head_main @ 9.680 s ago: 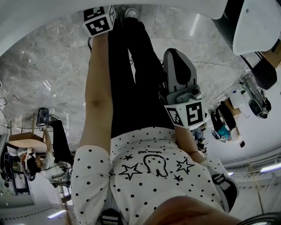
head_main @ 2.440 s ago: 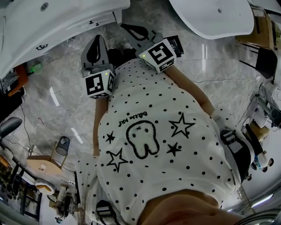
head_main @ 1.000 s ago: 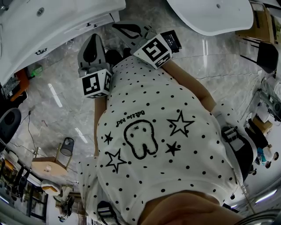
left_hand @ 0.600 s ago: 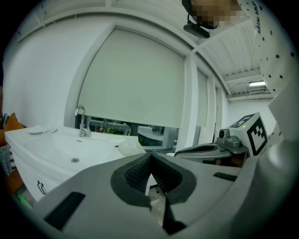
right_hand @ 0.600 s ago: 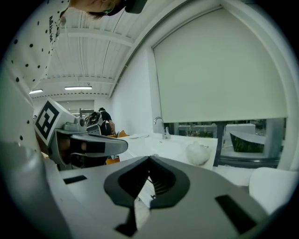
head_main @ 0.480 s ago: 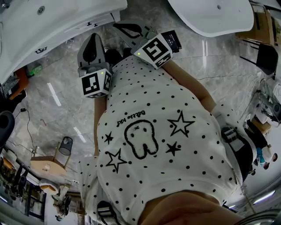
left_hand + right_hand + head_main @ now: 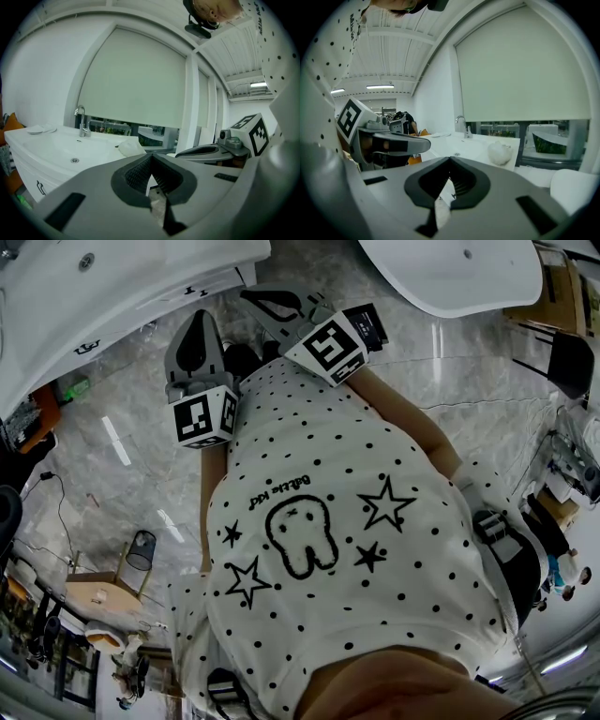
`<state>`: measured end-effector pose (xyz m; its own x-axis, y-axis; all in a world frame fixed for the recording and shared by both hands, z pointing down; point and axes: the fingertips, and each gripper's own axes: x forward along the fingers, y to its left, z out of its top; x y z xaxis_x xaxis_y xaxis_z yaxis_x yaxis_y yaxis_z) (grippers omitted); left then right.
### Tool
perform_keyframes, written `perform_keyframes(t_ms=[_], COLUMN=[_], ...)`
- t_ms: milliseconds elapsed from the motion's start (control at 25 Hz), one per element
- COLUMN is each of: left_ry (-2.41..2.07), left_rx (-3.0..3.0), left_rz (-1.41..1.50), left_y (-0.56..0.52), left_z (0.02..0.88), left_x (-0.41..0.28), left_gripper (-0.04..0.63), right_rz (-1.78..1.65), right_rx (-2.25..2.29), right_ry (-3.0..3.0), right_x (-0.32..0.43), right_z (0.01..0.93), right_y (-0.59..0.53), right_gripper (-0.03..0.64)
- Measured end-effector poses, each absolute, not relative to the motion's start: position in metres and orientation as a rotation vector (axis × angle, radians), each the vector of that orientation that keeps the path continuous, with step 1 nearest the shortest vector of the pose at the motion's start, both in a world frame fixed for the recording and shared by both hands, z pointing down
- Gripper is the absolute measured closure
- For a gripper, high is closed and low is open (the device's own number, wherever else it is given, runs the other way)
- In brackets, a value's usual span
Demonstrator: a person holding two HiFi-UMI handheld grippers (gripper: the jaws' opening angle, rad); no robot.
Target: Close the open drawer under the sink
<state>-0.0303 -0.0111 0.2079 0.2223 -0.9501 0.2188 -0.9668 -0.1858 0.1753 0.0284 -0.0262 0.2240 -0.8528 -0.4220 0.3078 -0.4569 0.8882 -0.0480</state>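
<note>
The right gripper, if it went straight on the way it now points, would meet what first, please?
Probably the front of the white washbasin cabinet, just ahead of the right gripper with its jaws shut; depth is unclear.

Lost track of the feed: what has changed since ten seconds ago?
The person turned to the white ceramic sink; the left gripper, earlier stretched out over the grey marble floor, drew in beside the right gripper. Nothing gripped; both grippers' jaws shut. Last second: no movement.

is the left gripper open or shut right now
Shut: the left gripper shows its fingers meeting at the tips in its own view, nothing between them.
</note>
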Motion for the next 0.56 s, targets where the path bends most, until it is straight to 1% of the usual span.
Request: perform_keyframes(t_ms=[560], left_ry=[-1.803], left_rx=[2.218], left_rz=[0.081], left_y=[-0.01], left_z=[0.208], left_x=[-0.0309], left_gripper=[0.591], right_rz=[0.177], right_rx=[0.64], right_ry=[-2.765], right_x=[0.0269], right_z=[0.2252], right_y=[-0.0236], right_gripper=[0.603])
